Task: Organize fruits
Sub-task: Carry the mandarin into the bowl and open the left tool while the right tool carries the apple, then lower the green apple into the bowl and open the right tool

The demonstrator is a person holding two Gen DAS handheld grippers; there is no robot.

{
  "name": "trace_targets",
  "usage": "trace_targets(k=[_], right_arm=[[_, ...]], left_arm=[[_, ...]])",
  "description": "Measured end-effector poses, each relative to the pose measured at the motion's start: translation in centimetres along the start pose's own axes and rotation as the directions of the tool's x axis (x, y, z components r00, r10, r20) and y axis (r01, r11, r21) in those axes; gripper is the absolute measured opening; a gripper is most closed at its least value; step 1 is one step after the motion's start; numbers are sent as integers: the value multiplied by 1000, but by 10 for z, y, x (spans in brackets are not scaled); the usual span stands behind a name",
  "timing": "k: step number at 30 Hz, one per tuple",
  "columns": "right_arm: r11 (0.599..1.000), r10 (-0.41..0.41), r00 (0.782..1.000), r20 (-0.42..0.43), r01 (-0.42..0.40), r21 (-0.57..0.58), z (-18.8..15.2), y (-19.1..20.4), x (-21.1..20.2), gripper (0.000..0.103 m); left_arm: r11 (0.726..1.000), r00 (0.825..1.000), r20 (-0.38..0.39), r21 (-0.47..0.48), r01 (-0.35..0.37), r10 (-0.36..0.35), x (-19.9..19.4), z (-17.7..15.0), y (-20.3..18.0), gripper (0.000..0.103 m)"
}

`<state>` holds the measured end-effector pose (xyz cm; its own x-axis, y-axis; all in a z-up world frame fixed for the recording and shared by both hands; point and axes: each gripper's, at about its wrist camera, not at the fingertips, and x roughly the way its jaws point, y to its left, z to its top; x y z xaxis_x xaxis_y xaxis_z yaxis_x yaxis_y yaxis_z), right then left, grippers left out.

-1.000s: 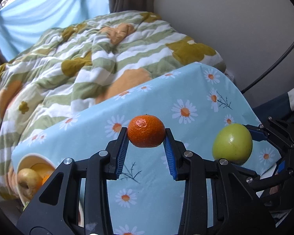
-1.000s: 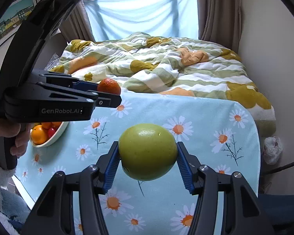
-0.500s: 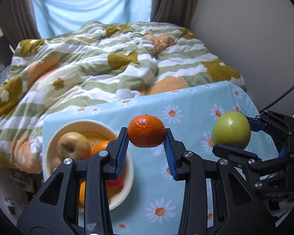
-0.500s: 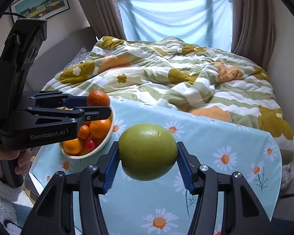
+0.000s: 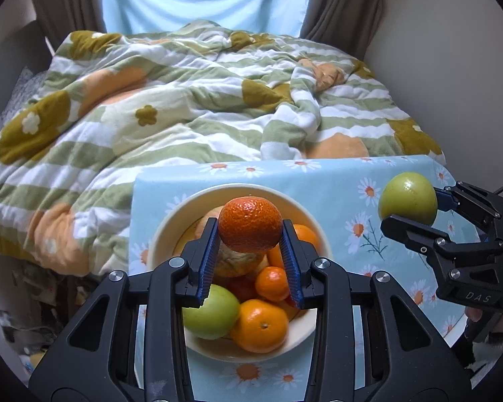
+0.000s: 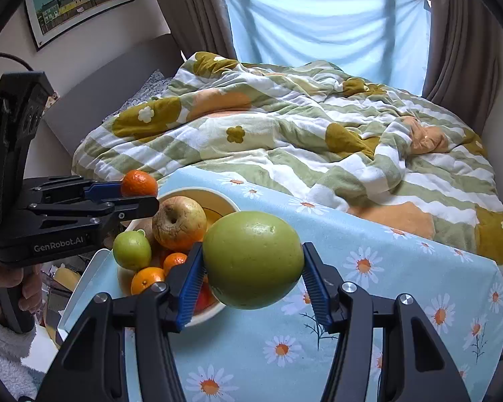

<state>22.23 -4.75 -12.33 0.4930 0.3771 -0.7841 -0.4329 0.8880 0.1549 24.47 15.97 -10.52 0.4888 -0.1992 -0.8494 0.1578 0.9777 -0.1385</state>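
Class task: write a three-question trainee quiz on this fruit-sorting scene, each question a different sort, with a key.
1. True or false: the left gripper holds a mandarin above the bowl.
2. Multiple choice: the right gripper grips A) a banana B) a green apple C) nothing.
3. Fill in: the bowl stands on a blue ____-print tablecloth.

Key: 1 true; 2 B; 3 daisy.
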Motion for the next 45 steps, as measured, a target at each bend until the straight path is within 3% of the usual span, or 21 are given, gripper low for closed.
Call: trace_targets(k=[13, 26, 28, 30, 33, 45], right_arm=[[994, -56, 998, -25, 58, 90, 8, 19, 42, 52], [988, -83, 996, -26, 86, 132, 11, 29, 50, 52], [987, -85, 996, -23, 88, 131, 12, 29, 50, 52], [988, -87, 996, -24, 89, 130, 13, 30, 50, 52], [988, -86, 996, -21, 88, 129, 14, 31, 48, 52], [993, -43, 998, -56, 49, 108, 34, 28, 64, 52]], left_arm=[[999, 997, -59, -16, 52, -53, 42, -7, 68, 42], [995, 993, -67, -10, 94, -95, 55, -9, 84, 43], [996, 994, -62, -15, 93, -94, 54, -8, 86, 53], [996, 994, -52, -17, 90, -91, 51, -8, 87, 103], [994, 994, -22, -22, 107, -108, 41, -8, 90, 103], [998, 998, -10, -3, 62, -62, 9, -25, 79, 103]])
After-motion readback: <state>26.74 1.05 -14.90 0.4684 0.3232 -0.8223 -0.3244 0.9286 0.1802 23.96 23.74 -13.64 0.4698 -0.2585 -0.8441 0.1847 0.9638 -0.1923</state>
